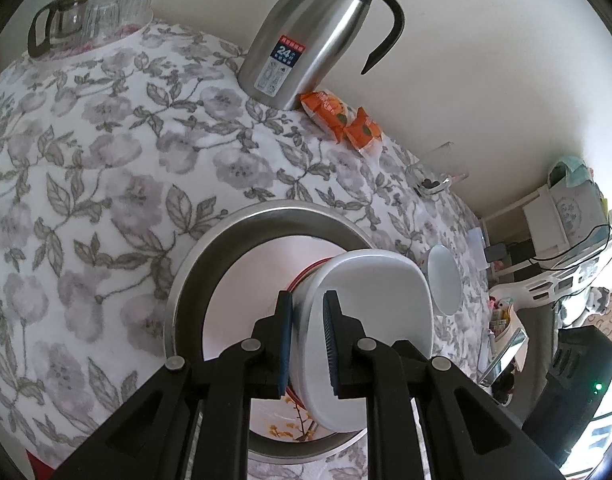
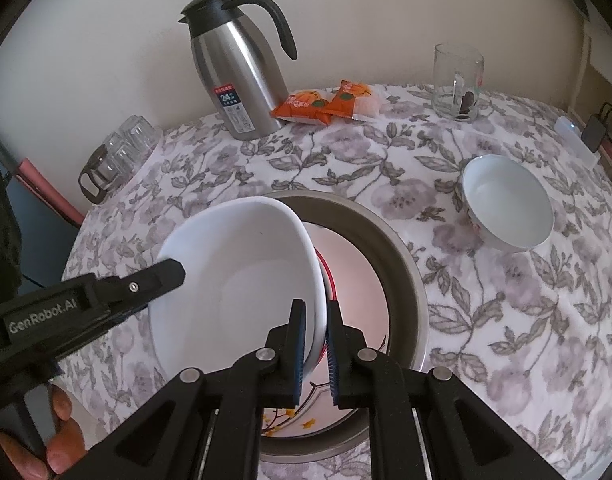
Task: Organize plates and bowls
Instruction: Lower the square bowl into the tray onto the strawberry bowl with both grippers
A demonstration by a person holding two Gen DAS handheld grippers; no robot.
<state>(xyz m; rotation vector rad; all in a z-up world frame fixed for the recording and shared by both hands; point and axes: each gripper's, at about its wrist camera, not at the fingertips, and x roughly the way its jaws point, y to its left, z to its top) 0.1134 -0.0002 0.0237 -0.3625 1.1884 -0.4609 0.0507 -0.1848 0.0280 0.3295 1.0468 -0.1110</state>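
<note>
A deep white dish (image 1: 377, 300) (image 2: 242, 272) hangs tilted over a round steel pan (image 1: 194, 264) (image 2: 401, 272). In the pan lies a red-rimmed plate with yellow flowers (image 1: 258, 276) (image 2: 357, 280). My left gripper (image 1: 307, 300) is shut on one side of the dish's rim; in the right wrist view the left gripper (image 2: 174, 272) reaches in from the left. My right gripper (image 2: 315, 308) is shut on the opposite rim. A small white bowl (image 1: 443, 280) (image 2: 505, 204) stands apart on the flowered tablecloth, to the right of the pan.
A steel thermos jug (image 1: 302, 40) (image 2: 238, 76) and orange snack packets (image 1: 337, 116) (image 2: 325, 104) stand by the wall. A glass mug (image 2: 457, 80) is at the far right, upturned glasses and a glass pot (image 1: 90, 12) (image 2: 118, 156) at the far left. A person's hand (image 2: 62, 440) holds the left gripper.
</note>
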